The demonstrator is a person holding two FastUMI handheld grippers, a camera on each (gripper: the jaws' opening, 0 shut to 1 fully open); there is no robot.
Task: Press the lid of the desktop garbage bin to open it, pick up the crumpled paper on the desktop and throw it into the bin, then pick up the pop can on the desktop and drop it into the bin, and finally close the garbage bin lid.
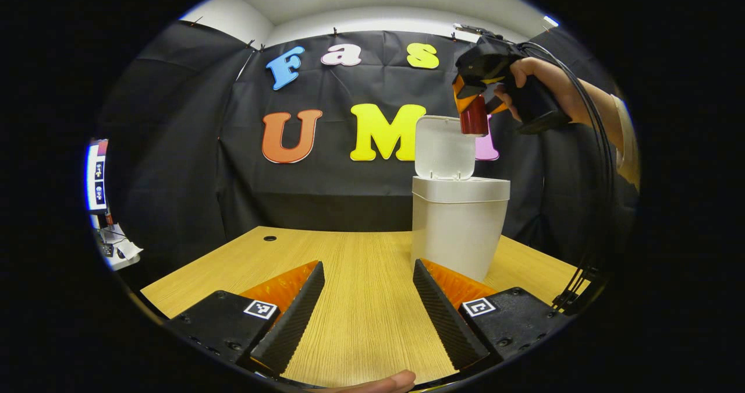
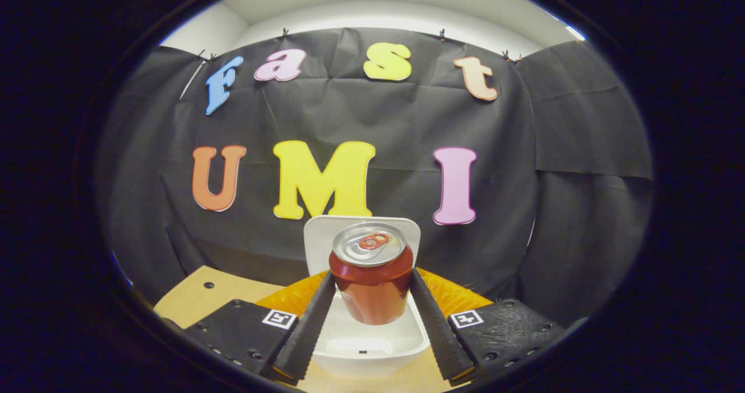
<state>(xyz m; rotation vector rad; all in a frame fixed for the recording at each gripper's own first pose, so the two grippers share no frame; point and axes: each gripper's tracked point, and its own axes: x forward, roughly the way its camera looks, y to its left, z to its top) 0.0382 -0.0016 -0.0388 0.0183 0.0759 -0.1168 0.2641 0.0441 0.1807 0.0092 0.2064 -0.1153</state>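
A red aluminium pop can (image 2: 371, 276) with a silver top and a red pull tab sits upright between the two fingers of the right gripper (image 2: 371, 288), which press on its sides and hold it in the air. In the right gripper view it hangs directly over the open mouth of the white plastic desktop garbage bin (image 2: 372, 340), whose hinged white lid (image 2: 314, 230) stands upright behind the can. The can's body is smooth and glossy, with no dent that can be made out.

In the left gripper view the same can (image 1: 474, 116) shows as a small dark red cylinder clamped at the tip of the right gripper (image 1: 474, 105), above the bin's raised lid (image 1: 445, 147). A hand (image 1: 538, 81) grips the gripper's black handle, and black cables run from it past the forearm. The bin (image 1: 460, 230) is a squarish white tub with a broader collar at the top, standing on the light wooden table (image 1: 361, 300).

The left gripper (image 1: 368, 297) is held low over the table with its jaws wide apart and nothing between them; its right-hand finger (image 1: 442, 311) lies just in front of the bin's base. A fingertip (image 1: 378, 381) shows at the bottom edge of that view.
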